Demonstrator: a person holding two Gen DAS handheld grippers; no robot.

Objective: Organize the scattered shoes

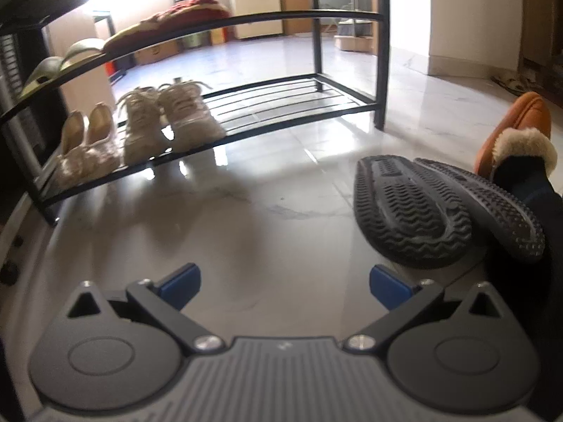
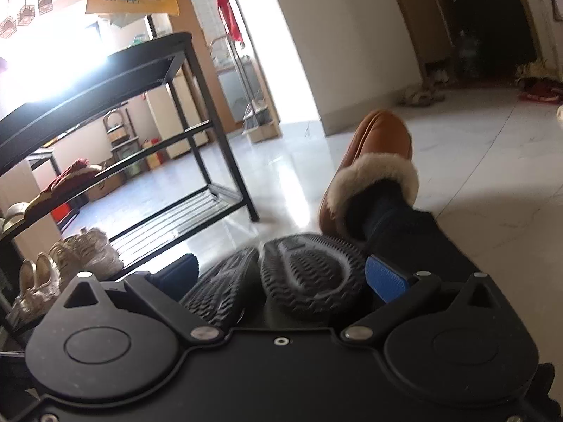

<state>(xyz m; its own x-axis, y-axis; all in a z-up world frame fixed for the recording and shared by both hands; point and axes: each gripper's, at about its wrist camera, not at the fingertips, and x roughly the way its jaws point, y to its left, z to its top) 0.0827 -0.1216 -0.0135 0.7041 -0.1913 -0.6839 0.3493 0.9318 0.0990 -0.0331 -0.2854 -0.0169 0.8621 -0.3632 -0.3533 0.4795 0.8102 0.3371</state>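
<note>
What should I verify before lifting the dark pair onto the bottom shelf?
1. Right gripper straddles both dark shoes, soles up: ok.
2. Grip closed firmly: cannot tell.
3. Left gripper open, empty, over bare floor: ok.
4. Free space on bottom shelf right of the beige sneakers: ok.
5. Person's slippered foot beside the shoes, close to the lift path: not ok.

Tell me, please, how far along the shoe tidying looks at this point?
Done: the flats and white sneakers sit paired on the rack's bottom shelf. In hand: the right gripper brackets the dark shoes, soles showing; I cannot tell whether it grips them. The left gripper is open and empty. Left: shelving the dark pair beside the sneakers.
</note>
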